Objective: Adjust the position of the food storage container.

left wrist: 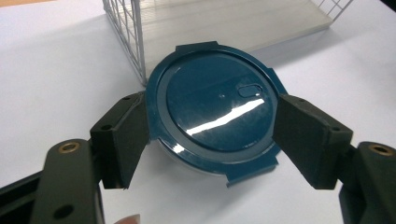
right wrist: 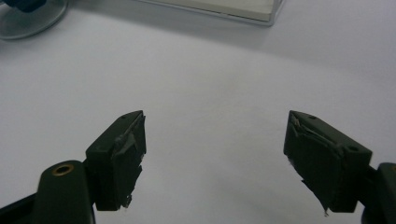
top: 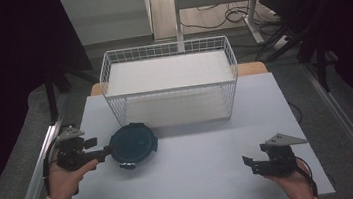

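A round clear container with a dark blue lid (top: 133, 143) sits on the white table just in front of the wire basket's left corner. My left gripper (top: 119, 151) reaches it from the left. In the left gripper view its jaws press against both sides of the lid (left wrist: 215, 107), so the left gripper (left wrist: 212, 135) is shut on the container. My right gripper (top: 254, 159) rests low near the table's front right, well apart from the container. The right gripper (right wrist: 215, 154) is open, with bare table between its pads. The container's edge (right wrist: 28, 18) peeks in at the top left of that view.
A white wire basket (top: 170, 87) with a pale board inside stands at the back middle of the table (top: 205, 146); its corner wires (left wrist: 126, 28) rise right behind the container. Metal rails run along both table sides. Cables and a desk frame lie on the floor beyond.
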Demonstrator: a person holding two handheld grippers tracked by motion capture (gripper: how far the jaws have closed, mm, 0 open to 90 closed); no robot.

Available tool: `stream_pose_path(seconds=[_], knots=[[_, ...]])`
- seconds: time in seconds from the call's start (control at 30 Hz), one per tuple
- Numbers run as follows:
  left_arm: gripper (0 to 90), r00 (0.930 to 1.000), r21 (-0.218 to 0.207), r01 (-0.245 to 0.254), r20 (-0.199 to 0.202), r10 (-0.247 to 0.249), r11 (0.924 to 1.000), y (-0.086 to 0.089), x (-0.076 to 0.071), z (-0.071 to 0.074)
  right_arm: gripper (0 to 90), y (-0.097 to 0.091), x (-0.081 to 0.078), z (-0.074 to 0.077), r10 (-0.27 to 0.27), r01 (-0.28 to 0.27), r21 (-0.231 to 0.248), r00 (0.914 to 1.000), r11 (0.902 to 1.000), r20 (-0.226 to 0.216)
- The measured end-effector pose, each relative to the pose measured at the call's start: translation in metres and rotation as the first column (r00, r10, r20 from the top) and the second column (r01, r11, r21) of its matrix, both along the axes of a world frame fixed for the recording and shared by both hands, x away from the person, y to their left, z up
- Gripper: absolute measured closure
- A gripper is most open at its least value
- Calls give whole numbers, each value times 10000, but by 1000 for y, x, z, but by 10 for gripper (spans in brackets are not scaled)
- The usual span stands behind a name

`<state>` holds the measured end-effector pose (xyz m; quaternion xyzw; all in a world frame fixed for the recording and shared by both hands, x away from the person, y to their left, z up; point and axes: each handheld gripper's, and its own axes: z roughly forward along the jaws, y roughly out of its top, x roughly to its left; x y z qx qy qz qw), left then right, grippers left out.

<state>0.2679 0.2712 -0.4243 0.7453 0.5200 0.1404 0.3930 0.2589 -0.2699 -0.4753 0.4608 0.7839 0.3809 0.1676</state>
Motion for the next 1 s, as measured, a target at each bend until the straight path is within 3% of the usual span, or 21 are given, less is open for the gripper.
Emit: stream_pose_path(seconds=[0.2, 0.67, 0.73, 0.87, 1.0], knots=[[311, 9992, -27, -112, -396, 111, 9999, 5, 16, -7, 222, -3, 1, -1, -273, 274, -45, 9996, 9996, 112], [562, 9928, 319, -747, -919, 774, 9967, 18, 52, -26, 231, -7, 2, -2, -544, 541, 114, 9982, 9985, 262], [604, 9918, 361, -783, -985, 815, 9963, 18, 57, -29, 231, -7, 2, -2, -566, 564, 89, 9981, 9984, 261], [791, 9887, 372, -684, -1309, 727, 9970, 18, 69, -37, 231, -7, 2, -2, -608, 605, 99, 9978, 9981, 280], [872, 9852, 513, -807, -1472, 875, 9954, 19, 79, -44, 231, -7, 3, -3, -616, 615, 42, 9977, 9981, 292]])
